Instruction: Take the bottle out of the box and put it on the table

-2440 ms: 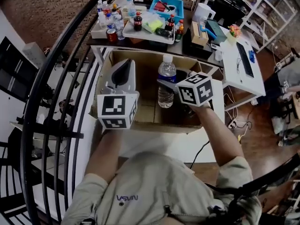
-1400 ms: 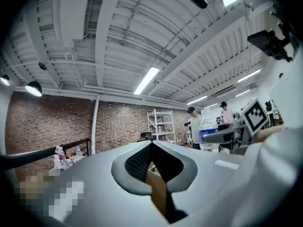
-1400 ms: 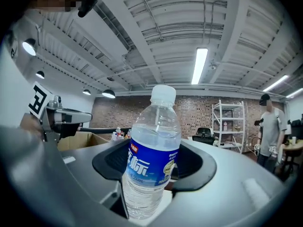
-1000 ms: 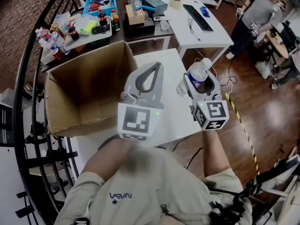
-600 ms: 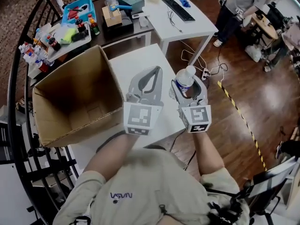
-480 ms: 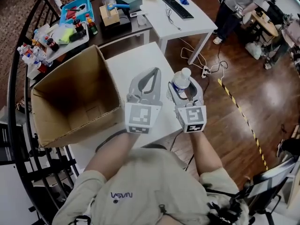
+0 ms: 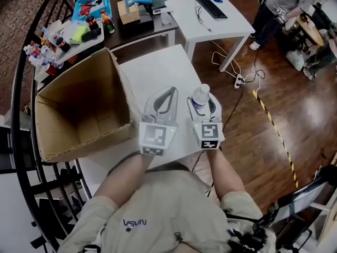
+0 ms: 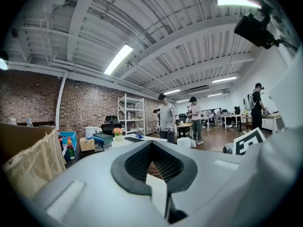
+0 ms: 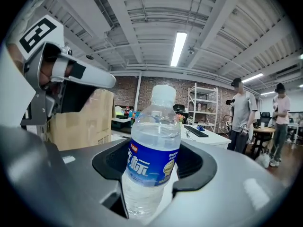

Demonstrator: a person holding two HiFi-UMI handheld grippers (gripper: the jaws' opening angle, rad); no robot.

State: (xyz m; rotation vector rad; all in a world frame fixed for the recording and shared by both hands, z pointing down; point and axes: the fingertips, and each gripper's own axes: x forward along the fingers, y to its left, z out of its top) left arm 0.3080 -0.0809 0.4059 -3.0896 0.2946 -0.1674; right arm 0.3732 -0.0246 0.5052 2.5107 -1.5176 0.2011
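A clear water bottle [image 7: 200,95] with a blue label and white cap stands upright between the jaws of my right gripper [image 7: 202,101], which is shut on its body. In the right gripper view the bottle [image 9: 152,161] fills the gap of the right gripper [image 9: 158,150]. It hangs over the right part of the white table [image 7: 158,70]; whether its base touches is hidden. My left gripper [image 7: 169,91] is beside it to the left, shut with its tips together and nothing in it [image 8: 152,142]. The open cardboard box [image 7: 68,141] lies on its side at the left.
Behind the table stand a dark table with drink bottles and trays [image 7: 79,30] and a white desk with a keyboard [image 7: 210,7]. A person [image 7: 274,9] stands at the far right. A black railing [image 7: 21,115] runs along the left. Cables [image 7: 237,80] lie on the wooden floor.
The bottle has come out of the box and moved right, over the table. Both grippers have sunk together towards the tabletop, the right one still gripping the bottle.
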